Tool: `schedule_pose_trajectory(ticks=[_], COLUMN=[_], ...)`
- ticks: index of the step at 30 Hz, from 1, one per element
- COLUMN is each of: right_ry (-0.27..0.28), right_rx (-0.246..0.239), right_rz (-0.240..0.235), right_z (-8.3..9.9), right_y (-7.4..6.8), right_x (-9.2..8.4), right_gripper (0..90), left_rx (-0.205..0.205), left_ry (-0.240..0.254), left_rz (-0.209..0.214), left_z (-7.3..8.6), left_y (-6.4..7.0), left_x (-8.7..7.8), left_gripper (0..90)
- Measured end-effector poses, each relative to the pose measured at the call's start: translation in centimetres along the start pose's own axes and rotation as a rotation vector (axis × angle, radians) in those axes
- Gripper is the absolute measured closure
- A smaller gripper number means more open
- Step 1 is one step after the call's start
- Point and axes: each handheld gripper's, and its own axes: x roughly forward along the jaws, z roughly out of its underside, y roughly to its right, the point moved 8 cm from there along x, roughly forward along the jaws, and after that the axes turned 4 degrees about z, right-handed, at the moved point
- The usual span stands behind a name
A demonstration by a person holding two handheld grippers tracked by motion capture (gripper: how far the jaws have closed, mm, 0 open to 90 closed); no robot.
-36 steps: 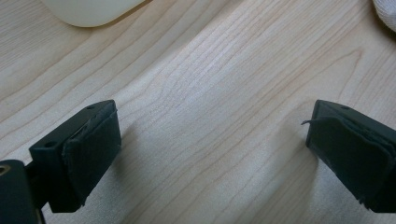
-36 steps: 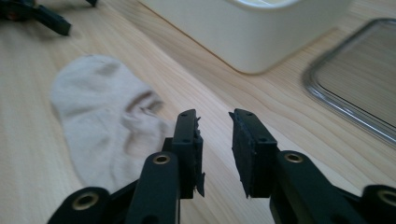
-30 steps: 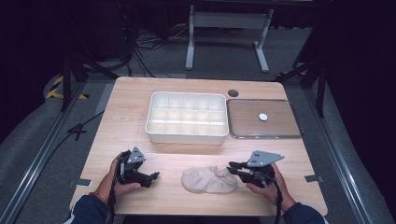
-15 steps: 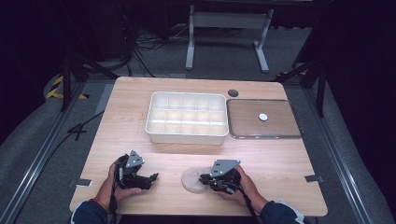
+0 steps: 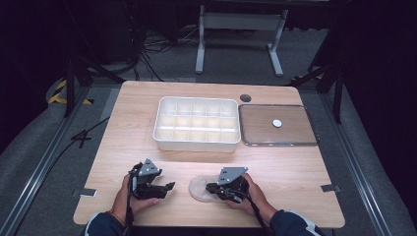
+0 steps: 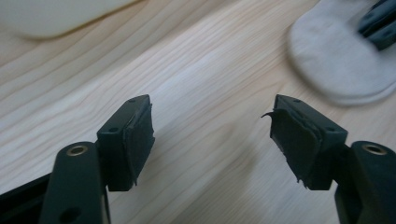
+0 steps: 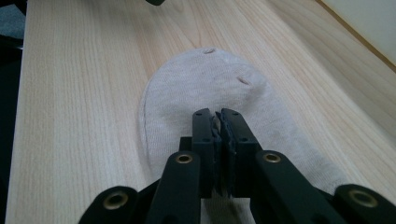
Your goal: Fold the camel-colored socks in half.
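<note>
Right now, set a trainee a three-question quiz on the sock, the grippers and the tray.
1. True or false: the right gripper has its jaws shut over the sock.
2. What lies between the left gripper jaws? A) the sock B) nothing but bare table C) the tray
3. In the high view, what sits right of the white tray?

Key
1. True: the jaws are together over the sock, though whether fabric is pinched cannot be told.
2. B. The jaws stand apart and have just been closing; the sock lies off to one side.
3. A flat brown lid with a white knob.
</note>
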Motion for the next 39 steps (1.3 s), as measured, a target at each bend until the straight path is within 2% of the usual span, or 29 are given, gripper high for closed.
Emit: schedule_pose_trajectory(ticks=[3,6,13,17,21,25,27,29,31,33,36,39], right_ry=[0.004,0.010,0.013,0.015,0.014,-0.006,-0.014,-0.019,-0.016,-0.016,-0.016,-0.013], right_rx=[0.001,-0.001,-0.007,-0.013,-0.024,-0.067,-0.062,-0.045,-0.035,-0.038,-0.039,-0.031], right_rz=[0.008,0.011,0.013,0.014,0.023,0.074,0.089,0.085,0.077,0.078,0.071,0.063], right_z=[-0.2,-0.7,-1.1,-1.1,-1.0,-1.0,-0.9,-0.8,-0.8,-0.8,-0.8,-0.8], right_y=[0.0,-0.2,-0.1,-0.2,-0.2,-0.2,0.0,0.1,0.1,0.1,0.1,0.2], right_x=[0.2,0.8,1.2,1.2,1.2,0.9,0.8,0.7,0.7,0.7,0.7,0.7], right_gripper=[84.7,84.8,84.9,84.8,84.4,78.9,74.5,74.4,74.1,74.1,74.1,74.2], left_rx=[0.007,0.021,0.035,0.108,0.118,0.115,0.119,0.126,0.121,0.128,0.114,0.124], left_ry=[0.011,-0.001,-0.042,-0.076,-0.084,-0.097,-0.100,-0.112,-0.116,-0.125,-0.131,-0.134], left_rz=[0.027,0.035,0.038,-0.013,-0.023,-0.025,-0.019,-0.004,0.009,0.014,0.036,0.062], left_z=[-0.7,-1.1,-1.5,-1.6,-1.5,-1.5,-1.6,-1.6,-1.6,-1.7,-1.7,-1.7], left_y=[0.9,1.7,2.4,2.8,3.1,3.2,3.4,3.7,4.0,4.0,4.2,4.2], left_x=[0.6,1.4,3.3,4.1,4.2,4.1,4.1,4.0,4.1,4.0,4.0,4.0], left_gripper=[32.6,33.5,33.1,32.4,33.4,36.5,40.2,45.5,55.5,57.5,66.0,73.9])
